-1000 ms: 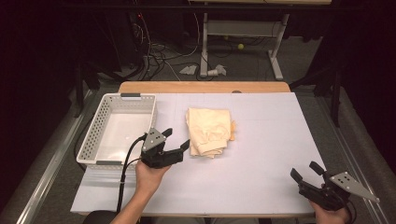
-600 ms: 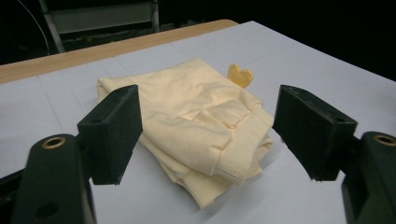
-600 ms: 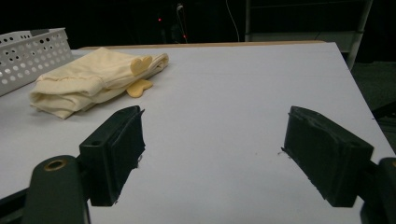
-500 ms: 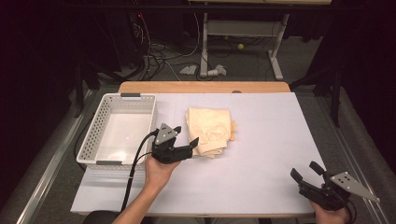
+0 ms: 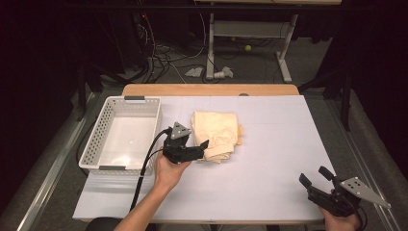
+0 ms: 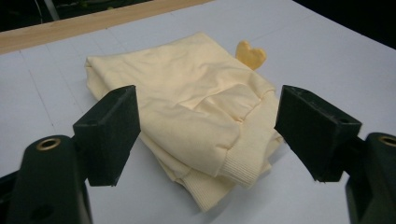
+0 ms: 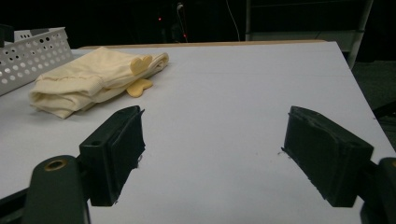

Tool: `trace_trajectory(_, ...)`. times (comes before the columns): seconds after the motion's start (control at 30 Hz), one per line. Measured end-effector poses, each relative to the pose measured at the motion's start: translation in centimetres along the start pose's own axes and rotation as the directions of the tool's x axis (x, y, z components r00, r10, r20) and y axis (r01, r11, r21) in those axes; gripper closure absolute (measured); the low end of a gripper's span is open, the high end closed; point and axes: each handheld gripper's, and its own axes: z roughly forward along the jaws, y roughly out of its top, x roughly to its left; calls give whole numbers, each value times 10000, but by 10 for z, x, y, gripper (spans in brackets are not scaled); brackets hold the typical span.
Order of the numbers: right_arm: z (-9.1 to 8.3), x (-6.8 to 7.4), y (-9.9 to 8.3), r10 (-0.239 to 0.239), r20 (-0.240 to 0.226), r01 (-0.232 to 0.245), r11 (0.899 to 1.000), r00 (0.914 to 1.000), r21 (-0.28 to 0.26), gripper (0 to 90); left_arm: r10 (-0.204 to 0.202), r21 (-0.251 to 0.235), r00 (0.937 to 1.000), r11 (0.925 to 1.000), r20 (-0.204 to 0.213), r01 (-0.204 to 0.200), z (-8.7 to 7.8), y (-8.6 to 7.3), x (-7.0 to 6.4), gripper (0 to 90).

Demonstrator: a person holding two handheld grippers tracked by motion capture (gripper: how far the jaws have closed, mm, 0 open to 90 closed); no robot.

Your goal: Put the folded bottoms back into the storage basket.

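Your left gripper sits at the near left corner of the folded cream garment, its jaws spread wide with the ribbed cuff end of the cloth between them but not yet pinched; in the left gripper view the garment lies just ahead of both pads, neither one touching it. The garment rests on the white table a little left of its middle, closer to the far edge than the near one, just beside the empty white perforated basket that stands at the table's left edge. Your right gripper rests at the near right corner of the table, well apart from the garment, its jaws spread wide and holding nothing.
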Motion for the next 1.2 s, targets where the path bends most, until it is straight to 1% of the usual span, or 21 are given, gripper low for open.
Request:
trace_trajectory(0.1,0,0,0,1,-3,-1,10000,10000,8,207,11,78,10000,10000,-88,-10,3,3,0,207)
trace_trajectory(0.2,0,0,0,-4,3,4,10000,10000,12,207,-4,348,10000,9994,-84,7,8,7,1,207)
trace_trajectory(0.4,0,0,0,3,15,-3,10000,10000,-5,207,-141,692,9995,9975,-282,161,19,15,4,207)
trace_trajectory(0.47,0,0,0,0,26,0,10000,10000,10,207,-183,881,9992,9959,-360,214,22,17,7,208)
trace_trajectory(0.57,0,0,0,9,23,-9,10000,10000,3,207,-356,1187,9982,9921,-477,411,29,21,13,207)
trace_trajectory(0.7,0,0,0,-3,9,3,10000,10000,8,207,-633,1438,9964,9871,-560,708,37,25,20,207)
trace_trajectory(0.8,0,0,0,-5,15,5,10000,10000,5,207,-816,1732,9944,9806,-670,921,44,28,26,207)
trace_trajectory(0.83,0,0,0,-5,15,5,10000,10000,5,207,-816,1732,9944,9806,-670,921,44,28,26,208)
trace_trajectory(0.9,0,0,0,-8,15,8,10000,10000,-1,207,-847,1894,9938,9771,-719,969,49,30,29,209)
trace_trajectory(0.97,0,0,0,-8,22,8,10000,10000,-1,207,-857,2076,9929,9730,-825,1012,53,32,30,217)
trace_trajectory(1.03,0,0,0,-15,21,15,10000,10000,3,208,-805,2331,9925,9673,-920,1001,58,34,33,218)
trace_trajectory(1.13,0,0,0,-23,12,23,10000,10000,21,207,-825,2560,9918,9609,-974,1051,65,36,36,220)
trace_trajectory(1.2,0,0,0,-22,14,22,10000,10000,18,208,-966,2636,9902,9571,-1009,1202,71,38,39,220)
